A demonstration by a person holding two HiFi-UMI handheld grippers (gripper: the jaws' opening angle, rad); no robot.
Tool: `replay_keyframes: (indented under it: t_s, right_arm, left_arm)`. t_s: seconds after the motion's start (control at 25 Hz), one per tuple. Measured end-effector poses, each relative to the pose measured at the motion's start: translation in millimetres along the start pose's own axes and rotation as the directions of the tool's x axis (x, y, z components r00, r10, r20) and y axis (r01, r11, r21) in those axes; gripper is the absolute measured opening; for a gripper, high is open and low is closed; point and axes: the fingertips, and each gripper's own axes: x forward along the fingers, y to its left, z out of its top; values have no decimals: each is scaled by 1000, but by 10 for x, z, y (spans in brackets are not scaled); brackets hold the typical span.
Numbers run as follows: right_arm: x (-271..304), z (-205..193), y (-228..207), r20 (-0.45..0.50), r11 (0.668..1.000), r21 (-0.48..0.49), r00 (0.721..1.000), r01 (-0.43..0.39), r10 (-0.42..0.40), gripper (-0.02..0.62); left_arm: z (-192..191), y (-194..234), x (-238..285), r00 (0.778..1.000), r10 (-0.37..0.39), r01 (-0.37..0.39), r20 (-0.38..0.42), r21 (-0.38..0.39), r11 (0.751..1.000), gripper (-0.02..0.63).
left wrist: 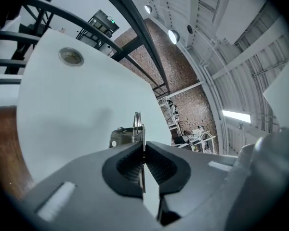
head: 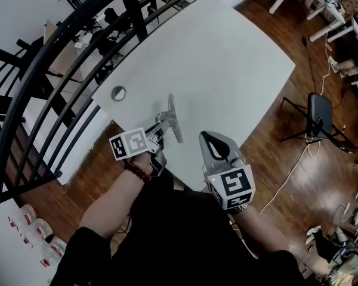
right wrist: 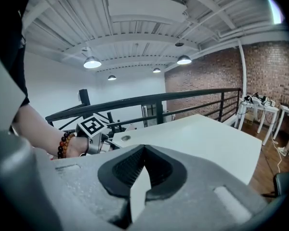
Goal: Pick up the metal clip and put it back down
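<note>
The metal clip [head: 172, 117] is a grey spring clip with a long flat blade, over the white table [head: 227, 58] near its front edge. My left gripper [head: 161, 131] is shut on it. In the left gripper view, a thin metal leaf of the clip [left wrist: 143, 150] stands edge-on between the dark pads [left wrist: 125, 165], with the clip's spring and body [left wrist: 127, 134] just beyond the left gripper [left wrist: 143, 153]. I cannot tell whether the clip touches the table. My right gripper [head: 214, 142] hangs shut and empty at the table's front edge, right of the clip. The right gripper [right wrist: 143, 153] has its pads together.
A round metal grommet [head: 118, 92] sits in the table's left corner. A black railing [head: 59, 46] runs along the table's left side. A black folding chair [head: 320, 117] stands on the wooden floor at right. Several bottles [head: 39, 231] stand at the lower left.
</note>
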Motion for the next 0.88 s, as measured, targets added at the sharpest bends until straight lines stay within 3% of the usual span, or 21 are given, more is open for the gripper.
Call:
replay_keyframes:
  t_s: [0.32,0.68,0.88]
  right_arm:
    - [223,-58,-89,-47,999,32,998,30,-29,-8]
    - [212,-86,-166,-58,999,37,998,34,-32,-8]
    - [155,-72,-165,-47,999,28,999,26,-25,-8]
  left_arm:
    - [145,353,239,998,46,-47,-33,-32,998,21]
    - [131,392,309,999,44,-44,-23,-32,998,23]
    - [152,364,279,998,59,-59,-1,-21,998,64]
